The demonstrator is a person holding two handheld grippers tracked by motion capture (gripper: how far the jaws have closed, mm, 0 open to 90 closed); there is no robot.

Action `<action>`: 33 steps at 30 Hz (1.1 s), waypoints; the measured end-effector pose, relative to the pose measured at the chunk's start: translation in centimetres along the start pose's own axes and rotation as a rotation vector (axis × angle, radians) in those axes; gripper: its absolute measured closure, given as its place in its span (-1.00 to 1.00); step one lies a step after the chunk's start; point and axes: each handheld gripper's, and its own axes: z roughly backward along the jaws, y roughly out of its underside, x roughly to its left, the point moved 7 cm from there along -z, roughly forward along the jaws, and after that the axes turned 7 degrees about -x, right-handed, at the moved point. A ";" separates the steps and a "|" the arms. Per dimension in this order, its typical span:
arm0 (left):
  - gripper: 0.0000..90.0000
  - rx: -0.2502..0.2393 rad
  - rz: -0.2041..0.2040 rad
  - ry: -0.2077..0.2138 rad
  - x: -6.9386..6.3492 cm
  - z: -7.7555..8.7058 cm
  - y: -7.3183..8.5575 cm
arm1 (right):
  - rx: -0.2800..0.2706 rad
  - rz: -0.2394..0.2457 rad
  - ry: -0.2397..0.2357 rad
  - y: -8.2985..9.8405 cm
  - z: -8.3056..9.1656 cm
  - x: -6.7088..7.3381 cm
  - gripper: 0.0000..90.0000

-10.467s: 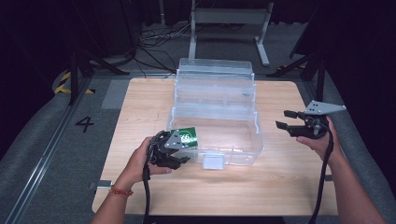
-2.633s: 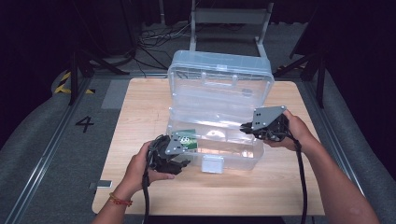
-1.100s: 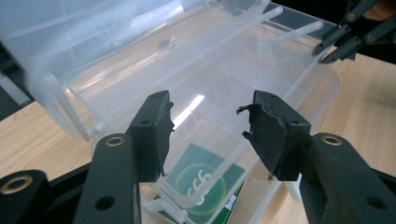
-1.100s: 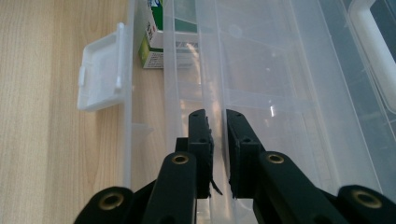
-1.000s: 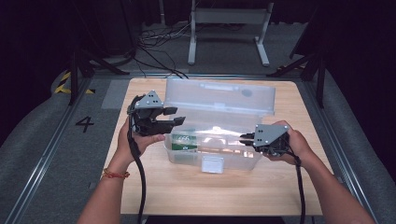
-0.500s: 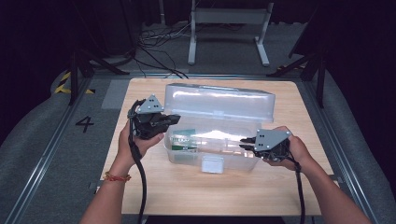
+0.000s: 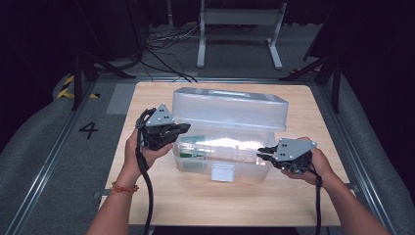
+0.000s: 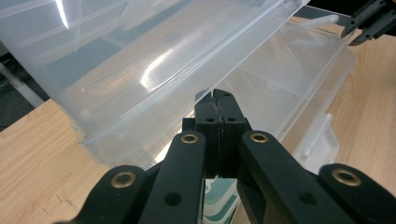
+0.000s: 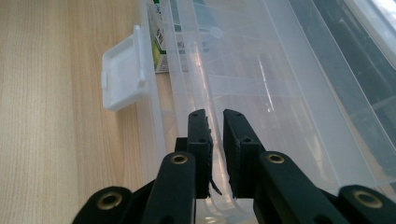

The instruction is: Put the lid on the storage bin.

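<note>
Since half a second ago the lid (image 7: 230,105) has come lower over the clear plastic bin (image 7: 222,161) — it now sits tilted, hinged side at the far edge, front edge not yet down on the rim. My left gripper (image 7: 182,128) is at the bin's left end near the lid edge; in the left gripper view its jaws are pressed flat together with nothing between them, the tip just under or against the lid's lip — I cannot tell which. My right gripper (image 7: 261,152) is at the bin's right front corner; the right gripper view shows its jaws a narrow gap apart, and whether they pinch the bin's rim (image 9: 187,65) I cannot tell. A green-and-white carton (image 7: 192,147) lies inside at the left end, and the white latch (image 7: 222,172) hangs outward at the front wall, unfastened. Judgement: step in hand is closing the lid. To do it well I would steady the base at the right, lower the left end evenly so both corners meet the rim together, check the carton clears the lid, then press above the latch.
</note>
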 end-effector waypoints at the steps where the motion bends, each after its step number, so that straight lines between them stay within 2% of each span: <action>1: 1.00 0.002 -0.001 -0.004 -0.1 0.0 0.1 | 0.000 -0.002 0.000 0.1 0.1 0.0 0.85; 7: 1.00 0.018 -0.021 -0.004 -0.4 0.4 0.7 | -0.012 -0.019 0.014 0.6 0.7 0.2 0.88; 16: 1.00 0.023 -0.011 0.005 -0.5 0.4 1.5 | -0.037 -0.035 0.045 0.8 2.1 0.5 0.83; 17: 1.00 0.023 -0.014 0.005 -0.5 0.3 1.6 | -0.054 -0.057 0.026 0.9 2.5 0.7 0.83; 19: 1.00 0.025 -0.022 0.004 -0.5 0.3 1.6 | -0.057 -0.065 0.026 1.1 2.8 0.9 0.83; 25: 1.00 0.019 -0.008 0.003 -0.6 0.4 1.9 | -0.060 -0.089 0.012 2.3 3.5 1.9 0.83; 29: 1.00 0.021 -0.018 -0.003 -0.6 0.4 2.1 | -0.040 -0.116 0.012 3.5 3.9 2.2 0.83; 33: 1.00 0.032 -0.014 -0.005 -0.6 0.4 2.4 | -0.033 -0.163 0.021 5.1 4.6 2.6 0.76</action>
